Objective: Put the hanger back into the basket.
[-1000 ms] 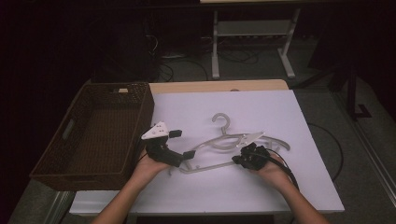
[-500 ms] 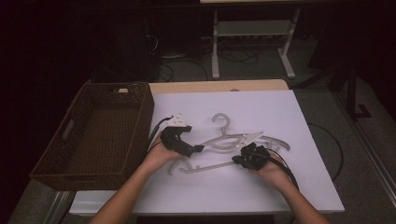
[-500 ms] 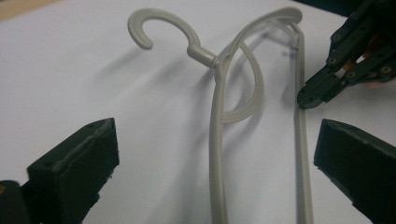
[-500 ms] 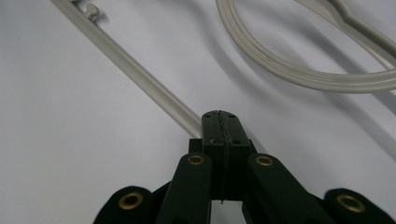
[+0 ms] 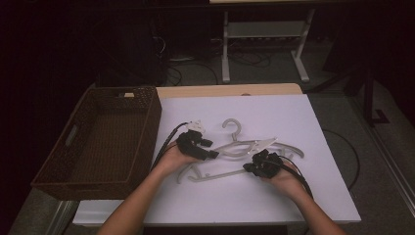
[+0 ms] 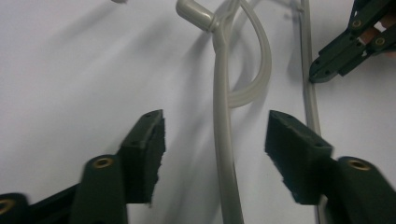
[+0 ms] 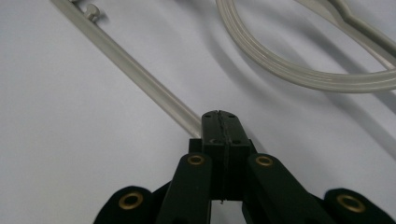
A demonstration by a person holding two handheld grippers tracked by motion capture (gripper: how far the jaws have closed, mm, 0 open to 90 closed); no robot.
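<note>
Two pale grey plastic hangers lie overlapped on the white table. My left gripper reaches in from the left. In the left gripper view its jaws have just been closing and straddle one hanger arm, with a gap on each side of it. My right gripper is shut on the lower hanger's straight bar, which runs into the closed tips. The right gripper also appears at the upper right of the left gripper view, on that bar.
A brown woven basket stands along the table's left edge, close to my left forearm. A curved hanger shoulder lies just beyond the right gripper. A metal stand and cables sit on the dark floor behind the table.
My left gripper has moved right and down to the hangers, and its jaws have narrowed around a hanger arm. The right gripper has kept still on the bar.
</note>
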